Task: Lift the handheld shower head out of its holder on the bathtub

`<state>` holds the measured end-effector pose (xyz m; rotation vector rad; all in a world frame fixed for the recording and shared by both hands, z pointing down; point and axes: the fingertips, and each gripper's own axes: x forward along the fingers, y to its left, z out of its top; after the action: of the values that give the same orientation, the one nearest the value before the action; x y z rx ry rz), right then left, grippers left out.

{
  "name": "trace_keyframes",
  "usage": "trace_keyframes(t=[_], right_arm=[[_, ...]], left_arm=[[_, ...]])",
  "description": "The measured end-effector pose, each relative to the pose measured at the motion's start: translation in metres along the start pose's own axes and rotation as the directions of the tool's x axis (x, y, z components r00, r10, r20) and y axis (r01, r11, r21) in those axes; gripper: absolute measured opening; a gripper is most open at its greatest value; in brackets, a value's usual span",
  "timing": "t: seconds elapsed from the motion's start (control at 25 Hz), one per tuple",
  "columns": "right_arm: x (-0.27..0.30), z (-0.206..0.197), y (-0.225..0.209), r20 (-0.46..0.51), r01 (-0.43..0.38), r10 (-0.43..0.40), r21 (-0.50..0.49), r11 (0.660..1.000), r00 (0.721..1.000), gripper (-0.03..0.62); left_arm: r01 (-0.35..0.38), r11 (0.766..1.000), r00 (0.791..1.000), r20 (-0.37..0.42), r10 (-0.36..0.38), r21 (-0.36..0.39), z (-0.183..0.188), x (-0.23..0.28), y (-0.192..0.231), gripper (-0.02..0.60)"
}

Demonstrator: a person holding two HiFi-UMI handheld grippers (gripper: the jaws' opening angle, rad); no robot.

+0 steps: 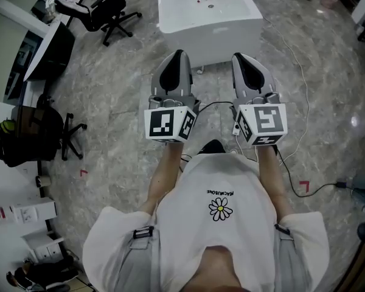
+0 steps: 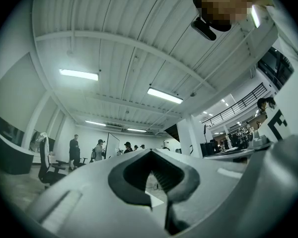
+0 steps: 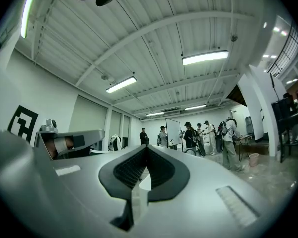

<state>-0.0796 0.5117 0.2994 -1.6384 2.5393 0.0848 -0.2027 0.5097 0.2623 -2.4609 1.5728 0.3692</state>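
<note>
The person stands well back from the white bathtub (image 1: 208, 12), both grippers held out ahead. The left gripper (image 1: 176, 58) and right gripper (image 1: 244, 61) have jaws pressed together at the tips, pinching nothing. I can't pick out the shower head on the tub from here. My worry is that a loose cable (image 1: 308, 108) on the floor could snag a foot, and jaws arriving shut would knock the head.

White bathtub (image 1: 210, 38), grey marbled floor (image 1: 109, 96)

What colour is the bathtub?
The bathtub is white; the head view shows it best.
</note>
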Motion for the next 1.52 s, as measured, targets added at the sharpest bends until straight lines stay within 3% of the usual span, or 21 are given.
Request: trace_keyframes(t=[0.32,0.84,1.12,1.32,1.52], right_arm=[[-0.008,-0.02,-0.016,-0.043,0.047,-0.044,0.071,0.996,0.998,0.023],[0.049,-0.052,-0.064,-0.088,0.067,-0.063,0.036,0.997,0.994,0.023],[0.145,-0.051,-0.117,-0.064,0.064,-0.065,-0.021,0.998,0.996,0.023],[0.241,-0.048,-0.162,-0.081,0.07,-0.07,-0.01,0.998,0.994,0.023],[0.317,-0.037,-0.194,-0.083,0.093,-0.093,-0.003,0.996,0.992,0.023]], left_arm=[[-0.028,0.999,0.997,-0.07,0.027,-0.018,-0.021,0.001,0.012,0.0],[0.069,0.99,0.992,-0.101,-0.082,-0.125,-0.081,0.094,0.016,0.0],[0.076,0.983,0.995,-0.059,-0.087,-0.17,-0.122,0.186,0.047,0.0],[0.018,0.977,0.997,-0.069,-0.033,-0.211,-0.151,0.263,0.109,0.0],[-0.005,0.979,0.997,-0.072,-0.01,-0.204,-0.151,0.328,0.165,0.0]])
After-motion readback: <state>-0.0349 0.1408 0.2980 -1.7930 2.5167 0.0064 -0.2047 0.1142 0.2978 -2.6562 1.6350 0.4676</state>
